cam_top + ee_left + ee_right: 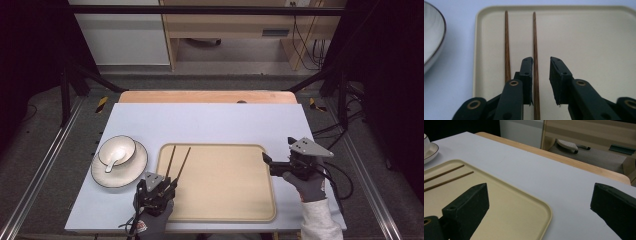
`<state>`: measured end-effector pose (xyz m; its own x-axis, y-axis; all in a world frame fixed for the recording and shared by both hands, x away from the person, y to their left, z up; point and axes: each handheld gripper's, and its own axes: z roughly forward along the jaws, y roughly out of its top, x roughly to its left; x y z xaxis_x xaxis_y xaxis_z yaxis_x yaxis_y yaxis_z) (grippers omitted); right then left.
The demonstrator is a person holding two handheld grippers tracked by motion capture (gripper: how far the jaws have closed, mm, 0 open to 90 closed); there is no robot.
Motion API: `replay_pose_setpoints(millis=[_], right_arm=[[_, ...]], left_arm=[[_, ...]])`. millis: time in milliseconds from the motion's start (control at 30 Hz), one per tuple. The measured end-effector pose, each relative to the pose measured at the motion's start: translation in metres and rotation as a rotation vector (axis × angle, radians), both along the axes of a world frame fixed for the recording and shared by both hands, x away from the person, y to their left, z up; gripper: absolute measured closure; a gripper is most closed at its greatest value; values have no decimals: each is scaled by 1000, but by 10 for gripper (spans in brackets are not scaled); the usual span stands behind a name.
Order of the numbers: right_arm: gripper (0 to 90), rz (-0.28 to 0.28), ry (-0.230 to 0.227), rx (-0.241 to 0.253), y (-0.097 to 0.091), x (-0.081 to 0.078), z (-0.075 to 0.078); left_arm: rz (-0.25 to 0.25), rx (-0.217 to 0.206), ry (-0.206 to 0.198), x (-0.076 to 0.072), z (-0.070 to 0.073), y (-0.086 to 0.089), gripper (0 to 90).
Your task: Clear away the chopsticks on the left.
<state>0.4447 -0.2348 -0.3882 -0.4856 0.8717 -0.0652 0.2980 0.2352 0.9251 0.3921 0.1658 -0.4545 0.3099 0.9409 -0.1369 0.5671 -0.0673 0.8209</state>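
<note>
Two chopsticks (507, 45) are lying on the tray (584, 37); left claw (541, 72) is standing released around one, right claw (539, 202) gaping empty.

From my high view, the near ends of the chopsticks (176, 161) vanish under the left tool (167, 184), so I can't see where they stop. In the left gripper view, that tool's jaw covers the lower part of one stick, and the plate (432, 37) is cut by the left edge — just a slice of rim. In the right gripper view, the tray (524, 202) runs off the bottom, and the plate (430, 151) is clipped at the left edge.
</note>
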Motion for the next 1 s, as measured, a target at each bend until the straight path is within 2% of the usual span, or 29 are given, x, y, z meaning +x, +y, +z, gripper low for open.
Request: replay_pose_setpoints(millis=[33, 67, 133, 200, 233, 333, 467, 500, 533, 567, 633, 667, 733, 1000], right_arm=[[21, -3, 2, 5, 0, 0, 0], [20, -3, 0, 5, -1, -1, 1], [20, -4, -1, 6, -1, -1, 1], [20, -6, -3, 9, -2, -1, 2], [20, -6, -3, 9, -2, -1, 2], [20, -7, -8, 12, -3, -2, 3], [19, -9, -15, 22, -5, -2, 4], [18, -10, -16, 25, -5, -3, 4], [18, -12, -17, 26, -6, -3, 4], [18, -13, -17, 27, -6, -3, 5], [18, -17, -18, 32, -7, -3, 5], [18, -17, -18, 32, -7, -3, 5], [18, -21, -19, 31, -8, -2, 4], [17, -18, -14, 35, -7, -1, 2]], left_arm=[[-1, -7, -10, 0, 3, 1, 703], [-22, -17, -33, 2, 14, 4, 678], [-31, -20, -47, 3, 19, 5, 671], [-76, -34, -85, 7, 35, 10, 627], [-76, -34, -85, 7, 35, 10, 619], [-127, -8, -116, 13, 49, 16, 591], [-202, -23, -141, 21, 65, 28, 501], [-215, -17, -144, 22, 66, 31, 446], [-241, 7, -150, 24, 69, 41, 421], [-241, 7, -150, 24, 69, 41, 399], [-245, 24, -153, 24, 67, 58, 370], [-245, 24, -153, 24, 67, 58, 356], [-240, 17, -148, 23, 63, 72, 342], [-226, 12, -142, 25, 53, 88, 302]])
